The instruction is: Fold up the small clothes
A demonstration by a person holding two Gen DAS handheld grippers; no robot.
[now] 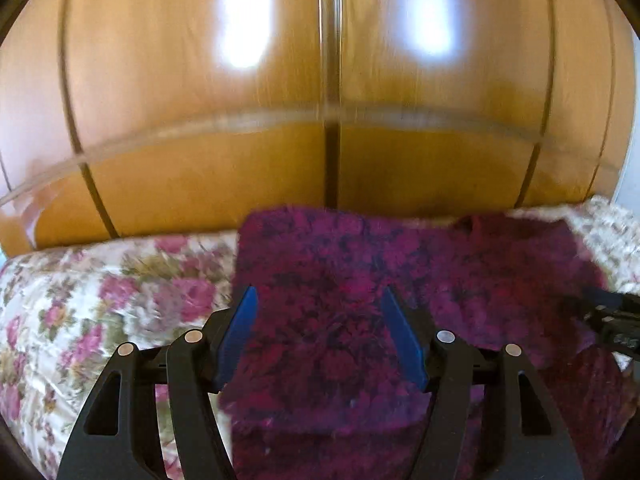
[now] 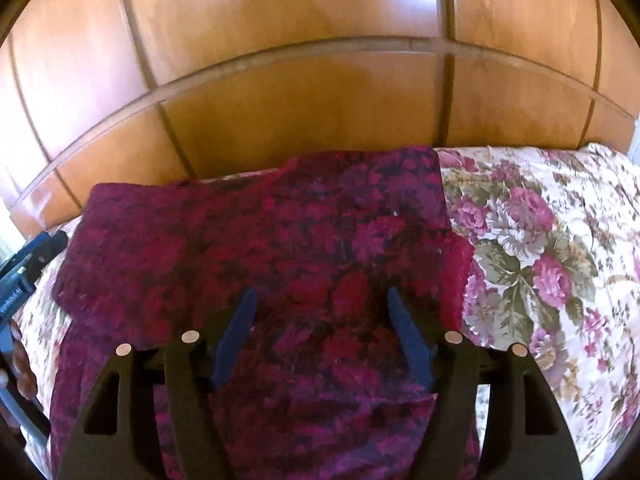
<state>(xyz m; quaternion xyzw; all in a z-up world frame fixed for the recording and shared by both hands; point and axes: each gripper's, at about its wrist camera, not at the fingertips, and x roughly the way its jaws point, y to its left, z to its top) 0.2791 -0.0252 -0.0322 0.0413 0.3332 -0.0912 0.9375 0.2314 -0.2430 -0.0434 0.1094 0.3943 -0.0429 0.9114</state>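
Crosswise, magenta garment [image 2: 248, 248] flat on floral bedspread [image 2: 540, 240]

The garment [image 2: 256, 248] lies on the bedspread [image 2: 540, 240]; wooden panels [image 2: 300, 120] stand behind; bedspread shows on either side of it

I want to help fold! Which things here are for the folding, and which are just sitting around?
For the folding:
- dark red flowered garment, lying spread out
- left gripper, open above it
- right gripper, open above it

Just there:
- rose-patterned bedspread, under the garment
- wooden wardrobe doors, behind the bed
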